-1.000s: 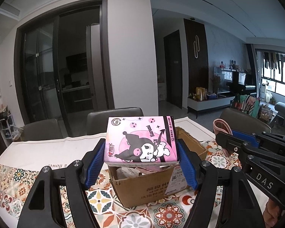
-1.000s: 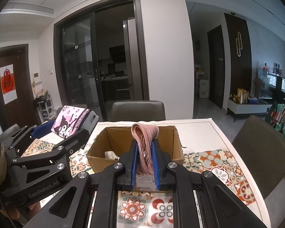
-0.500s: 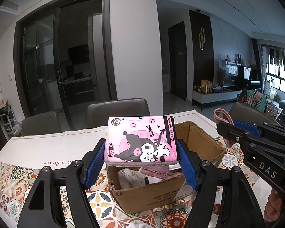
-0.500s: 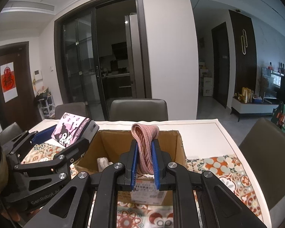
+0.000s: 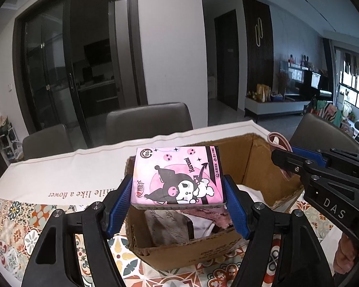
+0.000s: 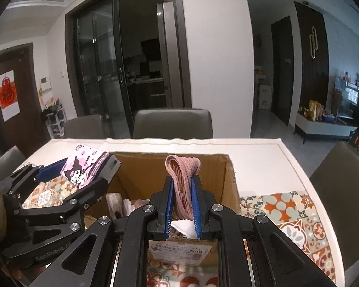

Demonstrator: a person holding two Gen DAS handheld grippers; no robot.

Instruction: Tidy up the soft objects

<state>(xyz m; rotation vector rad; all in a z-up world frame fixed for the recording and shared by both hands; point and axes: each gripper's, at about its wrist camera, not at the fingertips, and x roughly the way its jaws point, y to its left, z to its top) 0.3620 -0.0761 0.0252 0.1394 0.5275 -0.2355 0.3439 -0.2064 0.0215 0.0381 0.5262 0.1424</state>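
Over the last second we have brought both claws forward, so the box [image 5: 227,251] now sits right under them, where before it lay ahead; we judge both loads are about ready to drop in. Our left claw [image 5: 178,192] is spread wide and clamped on the pink tissue pack [image 5: 177,175], held flat between its blue pads [image 5: 120,203]; just below and beyond it the box stands open, with a dark cloth [image 5: 167,224] and a pink towel [image 5: 203,215] inside. Our right claw [image 6: 182,198] is nearly closed, pinching a folded pink cloth [image 6: 182,179] that stands up between the pads; the box mouth [image 6: 141,174] lies directly beneath and ahead of it. Beyond the box the surface [image 6: 258,153] runs to a grey chair [image 6: 173,123].
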